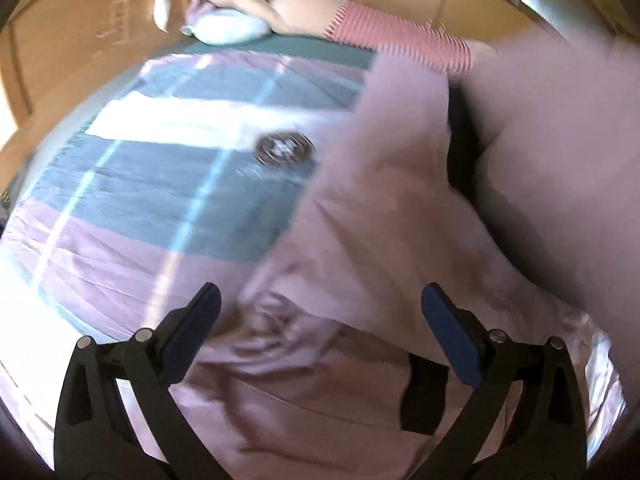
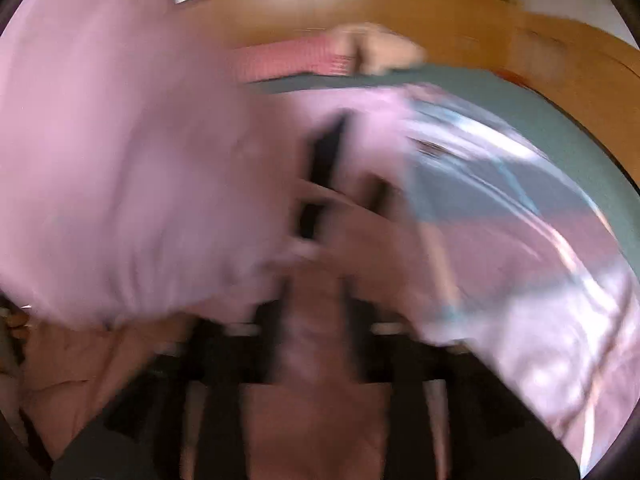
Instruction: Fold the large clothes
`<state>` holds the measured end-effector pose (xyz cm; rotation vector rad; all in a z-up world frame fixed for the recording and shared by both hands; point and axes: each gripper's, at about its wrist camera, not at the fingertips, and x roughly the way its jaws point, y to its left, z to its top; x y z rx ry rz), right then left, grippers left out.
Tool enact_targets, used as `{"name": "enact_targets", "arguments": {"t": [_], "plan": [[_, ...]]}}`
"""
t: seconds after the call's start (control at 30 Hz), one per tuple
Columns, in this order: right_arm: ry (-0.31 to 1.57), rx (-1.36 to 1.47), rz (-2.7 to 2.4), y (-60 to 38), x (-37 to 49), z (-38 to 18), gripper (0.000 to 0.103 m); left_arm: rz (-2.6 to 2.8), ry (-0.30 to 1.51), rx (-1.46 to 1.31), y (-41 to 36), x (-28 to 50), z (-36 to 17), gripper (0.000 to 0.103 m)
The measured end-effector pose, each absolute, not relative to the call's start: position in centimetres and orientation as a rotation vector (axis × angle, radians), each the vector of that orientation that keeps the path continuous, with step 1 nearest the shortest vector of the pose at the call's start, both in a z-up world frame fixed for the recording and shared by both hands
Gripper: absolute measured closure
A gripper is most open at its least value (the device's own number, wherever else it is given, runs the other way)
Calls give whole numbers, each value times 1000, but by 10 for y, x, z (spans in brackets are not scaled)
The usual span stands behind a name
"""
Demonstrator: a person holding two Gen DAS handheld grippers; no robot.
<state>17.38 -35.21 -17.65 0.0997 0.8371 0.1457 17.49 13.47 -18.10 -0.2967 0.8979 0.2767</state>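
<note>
Garment [image 1: 360, 240] heaped on bed [image 1: 160, 160], long axis running from near crumpled end up-right toward right gripper [image 2: 344, 208]. Left gripper [image 1: 322, 296] spread wide, empty, directly above that near end, so nearer. Right gripper wrapped in lifted cloth; grip too blurred to judge.

Left gripper [image 1: 320, 332] spread wide above pink garment [image 1: 360, 240]

Blue pads [image 1: 452, 340] apart, nothing between them. Garment heaped on striped bed cover [image 1: 140, 184], round emblem [image 1: 285, 149] beside its edge. White pillow [image 1: 228, 30] at far end, all blurred.
</note>
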Motion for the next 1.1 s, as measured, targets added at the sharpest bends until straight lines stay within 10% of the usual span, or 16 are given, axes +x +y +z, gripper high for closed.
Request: {"name": "enact_targets", "arguments": {"t": [0.33,0.67,1.1], "plan": [[724,214,364,-282,188,-123,26,251,786,-276,136,159,-153,2],[1048,4,466,-168,209,-237,31,191,726,-178,109,150,-138,2],[1086,-119,541,-173,167,-222,31,151,785,-102,78,158,-162,2]]}}
